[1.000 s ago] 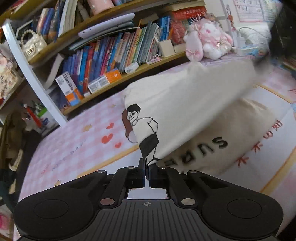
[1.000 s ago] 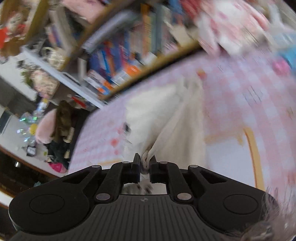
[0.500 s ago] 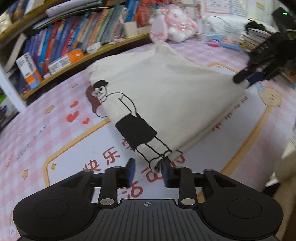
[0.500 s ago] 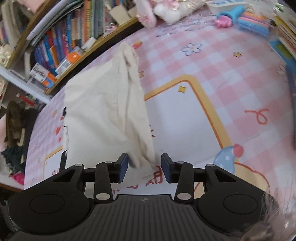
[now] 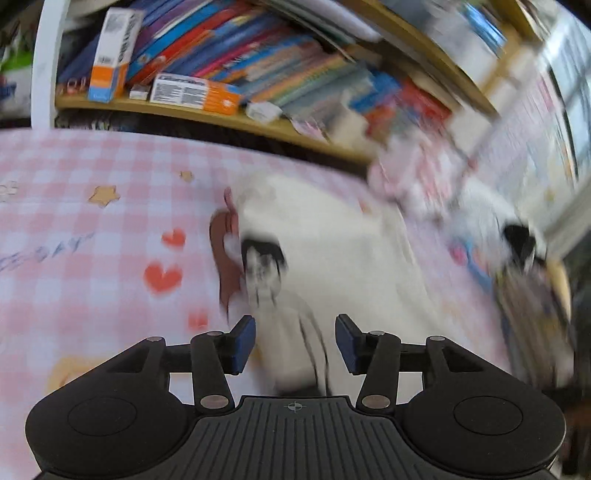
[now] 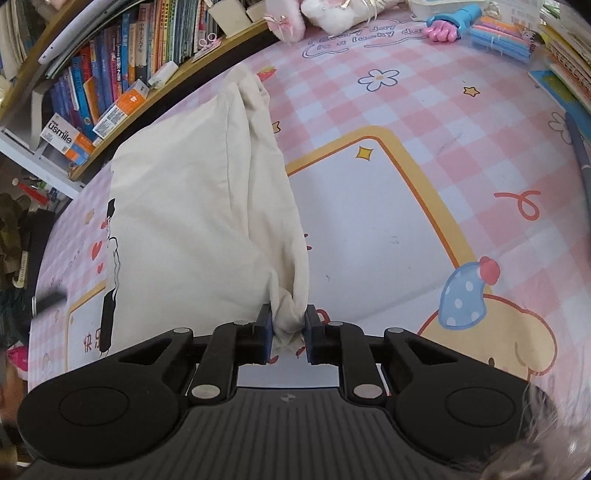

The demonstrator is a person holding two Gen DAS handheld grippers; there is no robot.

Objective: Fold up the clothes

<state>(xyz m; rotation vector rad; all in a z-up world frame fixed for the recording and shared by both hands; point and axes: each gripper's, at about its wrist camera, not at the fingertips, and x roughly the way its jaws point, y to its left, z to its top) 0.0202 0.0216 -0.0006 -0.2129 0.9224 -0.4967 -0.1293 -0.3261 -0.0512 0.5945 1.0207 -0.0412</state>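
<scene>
A cream shirt (image 6: 192, 206) with a black cartoon figure lies folded on the pink checked mat (image 6: 388, 206). My right gripper (image 6: 289, 330) has its pads against a bunched corner of the shirt at the near edge, jaws narrowly apart around it. In the blurred left wrist view the shirt (image 5: 332, 258) lies ahead, its printed figure between the fingers of my left gripper (image 5: 294, 341), which is wide open and holds nothing.
A bookshelf (image 6: 122, 85) full of books runs along the far side of the mat. A pink plush toy (image 6: 325, 14) and pens and notebooks (image 6: 517, 40) sit at the far right. Clutter lies off the left edge.
My left gripper has opened wider and swung over the shirt, blurring its view. My right gripper has closed from open onto the shirt's near corner.
</scene>
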